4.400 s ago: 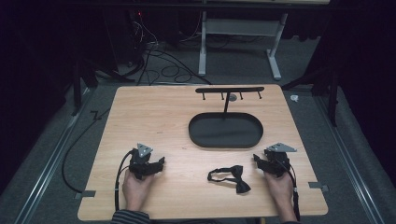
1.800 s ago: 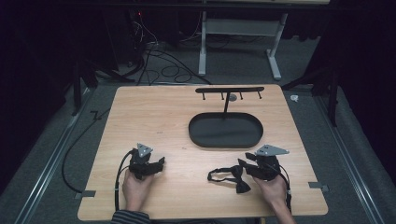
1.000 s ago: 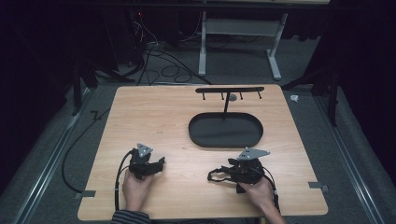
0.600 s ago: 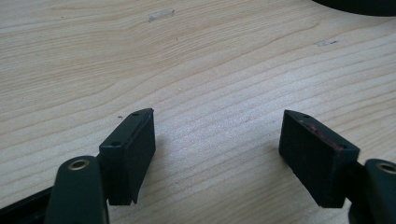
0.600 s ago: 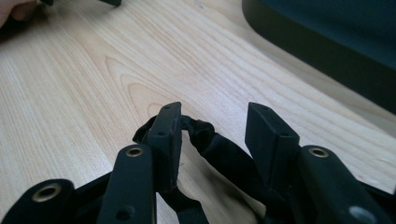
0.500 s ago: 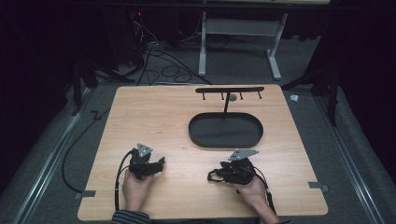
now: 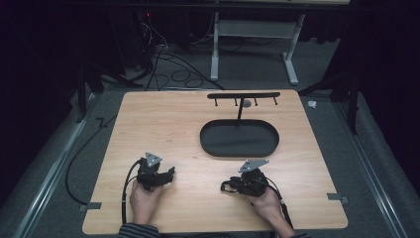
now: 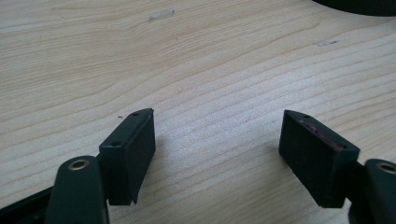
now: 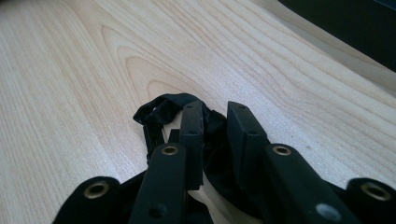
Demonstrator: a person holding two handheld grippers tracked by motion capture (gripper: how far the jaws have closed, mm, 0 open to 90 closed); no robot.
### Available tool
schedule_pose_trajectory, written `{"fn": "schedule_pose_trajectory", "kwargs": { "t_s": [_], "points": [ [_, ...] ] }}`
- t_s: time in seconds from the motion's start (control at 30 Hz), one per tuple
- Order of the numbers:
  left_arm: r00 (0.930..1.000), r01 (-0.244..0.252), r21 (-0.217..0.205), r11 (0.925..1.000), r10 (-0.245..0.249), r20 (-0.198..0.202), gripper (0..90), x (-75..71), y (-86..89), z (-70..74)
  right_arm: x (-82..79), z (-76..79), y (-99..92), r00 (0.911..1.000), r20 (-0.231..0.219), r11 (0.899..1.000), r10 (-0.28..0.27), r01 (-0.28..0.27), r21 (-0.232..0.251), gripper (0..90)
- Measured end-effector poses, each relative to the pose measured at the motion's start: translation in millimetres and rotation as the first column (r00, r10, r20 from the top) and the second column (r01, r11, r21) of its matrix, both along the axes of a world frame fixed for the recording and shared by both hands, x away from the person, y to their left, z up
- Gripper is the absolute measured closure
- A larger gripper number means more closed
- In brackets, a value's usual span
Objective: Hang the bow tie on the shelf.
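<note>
Fingers point(image 9: 243, 140) of right gripper point(image 7: 236, 185) nearly closed, pinching black fabric bow tie point(image 9: 161, 112) against light wooden table point(image 7: 188, 124), lower centre-right of high view. Left gripper point(image 8: 217, 140) spread wide, holding nothing, lower left.

On the one pale wooden surface point(image 7: 163, 119) there were one black oval tray point(image 7: 239, 139), one black hook rail on a post point(image 7: 243, 95), one black fabric bow tie point(image 9: 161, 112), and two black tongs: left tongs point(image 7: 163, 177), right tongs point(image 7: 233, 186).
</note>
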State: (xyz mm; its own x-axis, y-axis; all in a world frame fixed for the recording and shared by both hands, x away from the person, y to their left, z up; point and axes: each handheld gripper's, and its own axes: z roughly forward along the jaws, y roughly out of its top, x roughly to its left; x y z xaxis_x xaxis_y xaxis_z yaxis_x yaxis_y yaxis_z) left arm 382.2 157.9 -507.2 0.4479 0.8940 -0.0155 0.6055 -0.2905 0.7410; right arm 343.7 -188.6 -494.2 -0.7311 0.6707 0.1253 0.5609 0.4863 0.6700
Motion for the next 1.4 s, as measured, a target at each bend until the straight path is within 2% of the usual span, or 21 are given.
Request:
{"fn": "schedule_pose_trajectory", "kwargs": {
  "t_s": [0.1, 0.2, 0.63, 0.93, 1.2, 1.4],
  "points": [
    [1.0000, 0.000, -0.001, 1.0000, 0.000, 0.001, 27.6, 0.1, 0.0, -0.1, -1.4, 0.7, -0.4, 0.9999, 0.010, 1.000, 0.011, -0.011, -0.011, 80.2],
    [1.0000, 0.000, -0.001, 1.0000, 0.000, 0.001, 27.7, 0.2, 0.1, -0.1, -2.5, 2.8, -2.2, 0.9998, 0.019, 1.000, 0.011, -0.011, 0.002, 80.6],
    [1.0000, 0.001, -0.004, 1.0000, -0.001, -0.001, 27.8, 0.2, 0.2, 0.0, -4.0, 25.9, -15.4, 0.9953, 0.086, 0.998, -0.045, 0.041, 0.049, 80.8],
    [1.0000, 0.001, -0.005, 1.0000, -0.001, -0.003, 27.7, 0.2, 0.4, 0.1, -0.9, 48.7, -32.0, 0.9816, 0.154, 0.993, -0.112, 0.106, 0.052, 80.9],
    [1.0000, 0.001, -0.005, 1.0000, -0.001, -0.003, 27.7, 0.2, 0.5, 0.1, 0.4, 63.3, -42.2, 0.9686, 0.192, 0.987, -0.158, 0.147, 0.071, 80.9],
    [1.0000, 0.001, -0.005, 1.0000, -0.001, -0.003, 27.7, 0.2, 0.5, 0.1, 3.2, 78.4, -50.9, 0.9540, 0.235, 0.982, -0.187, 0.172, 0.084, 80.9]
  ]
}}
